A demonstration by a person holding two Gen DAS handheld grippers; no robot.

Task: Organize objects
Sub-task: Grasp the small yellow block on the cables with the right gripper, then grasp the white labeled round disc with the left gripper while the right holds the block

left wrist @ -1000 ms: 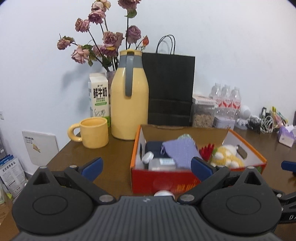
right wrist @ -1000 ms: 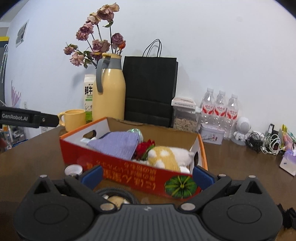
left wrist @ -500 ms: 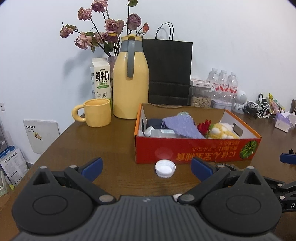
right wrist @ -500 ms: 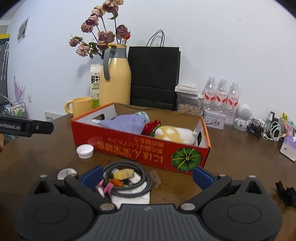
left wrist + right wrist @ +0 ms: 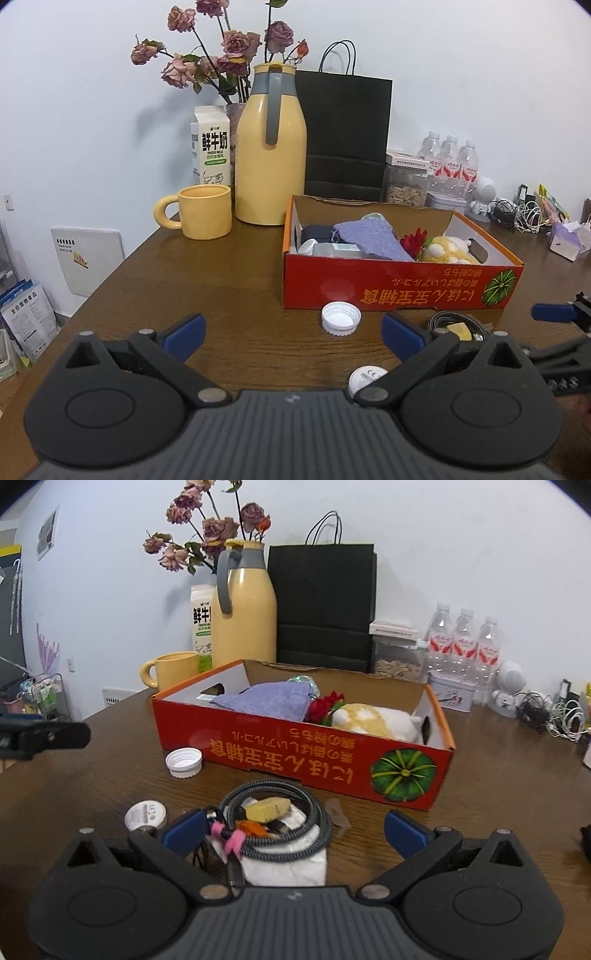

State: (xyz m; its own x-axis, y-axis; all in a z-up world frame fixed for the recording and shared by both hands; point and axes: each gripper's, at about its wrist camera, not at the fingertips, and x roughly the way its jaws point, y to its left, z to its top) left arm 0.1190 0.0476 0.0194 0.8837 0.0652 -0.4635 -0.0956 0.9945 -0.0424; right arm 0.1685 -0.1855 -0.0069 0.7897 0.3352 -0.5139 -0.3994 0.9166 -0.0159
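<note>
The left tool (image 5: pixel 291 330) hangs low over the brown table (image 5: pixel 221 280) with its blue-tipped fingers spread wide and nothing between them; ahead of it a white bottle cap (image 5: pixel 340 318) lies open side up, just in front of the red cardboard box (image 5: pixel 399 291), and a small white disc (image 5: pixel 364 378) sits near the right finger; the right tool (image 5: pixel 293 829) is likewise wide open and empty — between its fingers lies a coiled grey cable (image 5: pixel 277 823) resting on a white paper packet (image 5: pixel 291 864), with a yellow piece (image 5: pixel 267 808) and a pink tie (image 5: pixel 231 838) inside the coil; the same disc (image 5: pixel 145 814) lies just left of the coil, the cap (image 5: pixel 184 762) farther ahead beside the box (image 5: pixel 295 753); the box holds a purple cloth (image 5: pixel 266 699), a red flower (image 5: pixel 325 707) and a yellow-and-white plush toy (image 5: pixel 373 716) — behind it stand a yellow jug (image 5: pixel 270 147), a yellow mug (image 5: pixel 201 210), a milk carton (image 5: pixel 210 146) and a black paper bag (image 5: pixel 345 133).
</note>
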